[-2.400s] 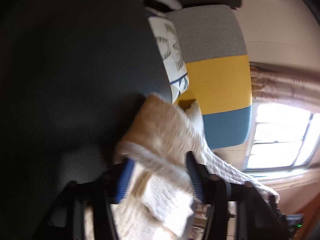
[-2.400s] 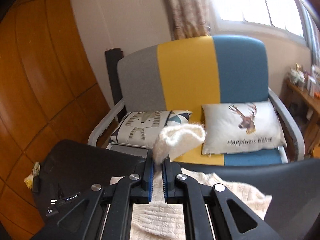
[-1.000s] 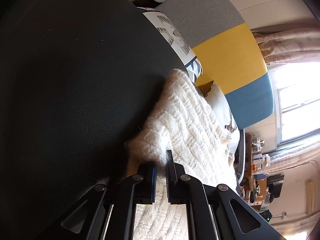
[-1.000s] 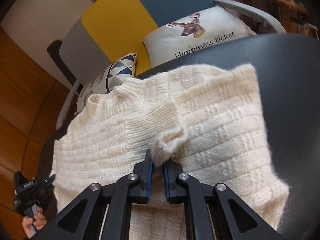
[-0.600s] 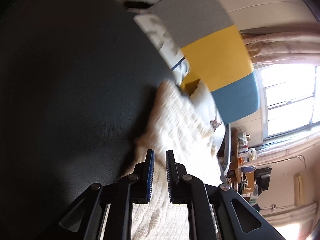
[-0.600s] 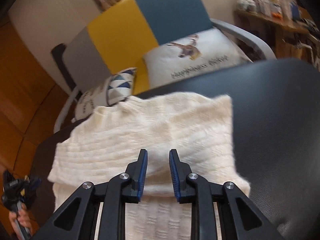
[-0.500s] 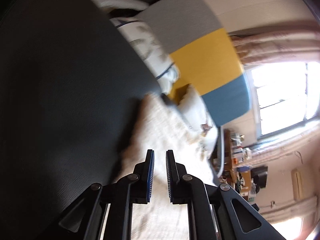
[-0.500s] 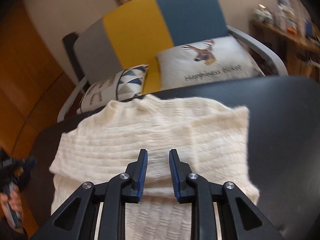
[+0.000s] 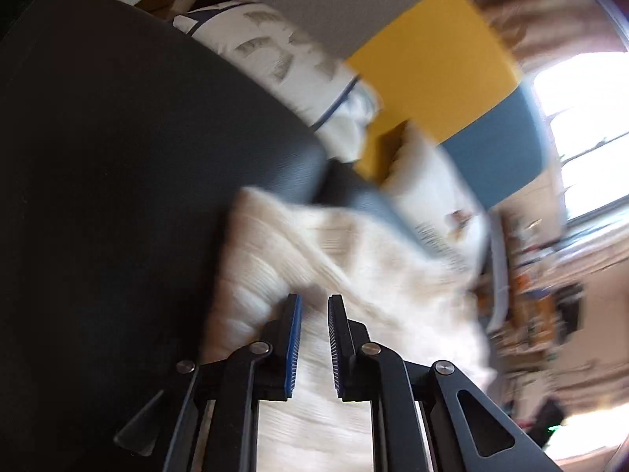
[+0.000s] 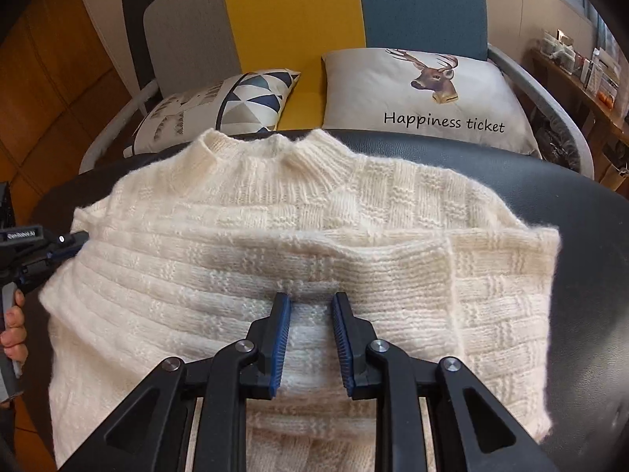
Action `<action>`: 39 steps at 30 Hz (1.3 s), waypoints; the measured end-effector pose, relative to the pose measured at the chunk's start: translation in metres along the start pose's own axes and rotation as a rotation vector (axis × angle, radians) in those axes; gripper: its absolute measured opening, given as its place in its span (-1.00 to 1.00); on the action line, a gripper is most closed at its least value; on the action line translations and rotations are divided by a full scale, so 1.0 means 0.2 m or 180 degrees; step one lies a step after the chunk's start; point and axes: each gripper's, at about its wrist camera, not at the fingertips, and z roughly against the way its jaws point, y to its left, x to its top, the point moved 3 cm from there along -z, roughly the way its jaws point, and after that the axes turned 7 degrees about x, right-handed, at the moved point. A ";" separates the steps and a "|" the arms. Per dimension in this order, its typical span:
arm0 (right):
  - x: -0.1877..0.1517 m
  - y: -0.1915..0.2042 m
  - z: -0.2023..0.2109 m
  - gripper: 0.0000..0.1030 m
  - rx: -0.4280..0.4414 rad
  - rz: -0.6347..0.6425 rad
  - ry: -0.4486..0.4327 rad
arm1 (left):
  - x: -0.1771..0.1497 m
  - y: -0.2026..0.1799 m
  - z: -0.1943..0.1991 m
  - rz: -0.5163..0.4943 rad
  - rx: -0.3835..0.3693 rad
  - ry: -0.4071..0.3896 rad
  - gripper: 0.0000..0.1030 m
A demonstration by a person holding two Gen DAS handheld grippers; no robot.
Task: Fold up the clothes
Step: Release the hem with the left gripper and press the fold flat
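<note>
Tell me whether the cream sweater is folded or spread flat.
Partly folded: the cream sweater lies on the black table with its right side doubled inward, neck still showing.

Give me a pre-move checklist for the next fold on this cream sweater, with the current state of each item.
1. Right hand-held gripper released and empty: ok, the jaws stand apart above the knit.
2. Left hand-held gripper released: ok, jaws apart with nothing between them, though that view is blurred.
3. Cream sweater lying flat on the black table: ok, collar towards the sofa.
4. Sleeve folded across the chest: ok, it lies over the body.
5. Sweater fully on the table: cannot tell, the hem is hidden below the frame.
6. Left side of the sweater tidy: cannot tell, the left hand-held gripper covers part of that edge.
</note>
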 end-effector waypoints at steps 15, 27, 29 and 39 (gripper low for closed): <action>0.00 -0.05 0.00 -0.57 0.0237 -0.0146 -0.0051 | 0.20 0.24 0.13 -0.0114 -0.0219 0.0075 0.05; 0.01 -0.06 0.00 -0.57 0.0262 -0.0085 -0.0031 | 0.17 0.11 0.07 -0.0542 -0.0109 0.0193 -0.01; 0.02 -0.06 0.00 -0.58 0.0241 -0.0051 -0.0029 | 0.16 0.09 0.07 -0.0607 -0.0083 0.0197 -0.74; -0.01 -0.02 -0.03 -0.62 0.0026 0.0122 -0.0110 | 0.10 0.00 0.07 -0.1044 0.0723 -0.0340 -0.80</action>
